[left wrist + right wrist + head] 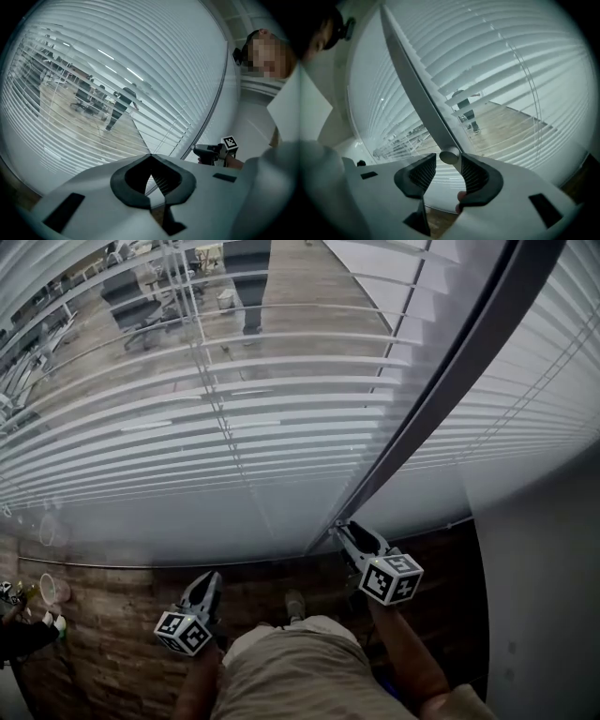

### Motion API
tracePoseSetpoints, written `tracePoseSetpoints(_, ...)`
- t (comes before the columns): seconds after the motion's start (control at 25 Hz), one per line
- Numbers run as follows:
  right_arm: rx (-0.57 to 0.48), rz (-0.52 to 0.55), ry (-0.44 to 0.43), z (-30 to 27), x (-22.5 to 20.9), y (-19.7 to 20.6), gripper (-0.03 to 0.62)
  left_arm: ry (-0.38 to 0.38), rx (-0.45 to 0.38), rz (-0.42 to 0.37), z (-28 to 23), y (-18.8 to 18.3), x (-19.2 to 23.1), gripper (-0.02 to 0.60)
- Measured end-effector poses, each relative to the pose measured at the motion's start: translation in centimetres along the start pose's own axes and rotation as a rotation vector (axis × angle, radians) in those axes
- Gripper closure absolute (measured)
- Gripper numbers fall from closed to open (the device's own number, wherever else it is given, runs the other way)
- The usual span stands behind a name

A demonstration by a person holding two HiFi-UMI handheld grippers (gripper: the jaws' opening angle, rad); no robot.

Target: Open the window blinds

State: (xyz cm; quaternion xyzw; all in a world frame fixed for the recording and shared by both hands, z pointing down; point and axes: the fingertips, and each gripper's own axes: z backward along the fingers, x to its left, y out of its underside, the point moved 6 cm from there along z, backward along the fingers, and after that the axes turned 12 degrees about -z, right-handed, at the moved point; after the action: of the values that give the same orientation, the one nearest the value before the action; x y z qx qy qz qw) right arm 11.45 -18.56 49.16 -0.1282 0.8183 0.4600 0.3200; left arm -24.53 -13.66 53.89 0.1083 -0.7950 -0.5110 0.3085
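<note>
White slatted window blinds [234,427] fill the window ahead; their slats lie tilted, and an office floor with chairs shows through them. A grey tilt wand [441,399] hangs slanted down across the blinds. My right gripper [345,529] is at the wand's lower end. In the right gripper view the wand's rounded tip [449,157] sits between the jaws of the right gripper [447,164], close to the right pad, with a clear gap to the left pad. My left gripper [208,576] hangs lower left, off the blinds, with the tips of the left gripper [150,157] together and nothing held.
A second blind [553,399] hangs right of the wand. A white wall [544,596] stands at the right. Below the window is a brick-patterned floor [112,643], with small objects [19,606] at its left edge. My beige trousers [291,671] fill the bottom centre.
</note>
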Motion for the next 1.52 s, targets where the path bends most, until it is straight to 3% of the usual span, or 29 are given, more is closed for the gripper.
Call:
tracePoseSetpoints(0.08, -0.016, -0.063, -0.008, -0.2, 0.1, -0.1, 0.459, -0.001, -0.003, -0.005, 0.1, -0.2, 0.0, 0.568)
tracePoseSetpoints(0.28, -0.035, -0.084, 0.011, -0.4, 0.5, 0.5, 0.462, 0.001, -0.007, -0.005, 0.4, -0.4, 1.0, 0.569)
tracePoseSetpoints(0.76, 0.021, 0.446, 0.226, -0.8, 2.0, 0.9, 0.464, 0.026, 0.011, -0.020, -0.9, -0.5, 1.5, 0.568)
tracePoseSetpoints(1.0, 0.034, 0.617, 0.293, -0.4, 3.7, 1.7, 0.464, 0.047, 0.009, -0.023, -0.4, -0.7, 1.5, 0.568)
tracePoseSetpoints(1.32, 0.040, 0.866, 0.401, -2.7, 1.3, 4.3, 0.464, 0.040, 0.031, -0.023, -2.5, 2.4, 3.3, 0.568)
tracePoseSetpoints(1.52, 0.032, 0.983, 0.436, -2.3, 4.5, 3.0, 0.464, 0.043, 0.017, -0.011, -1.1, -0.1, 3.4, 0.568)
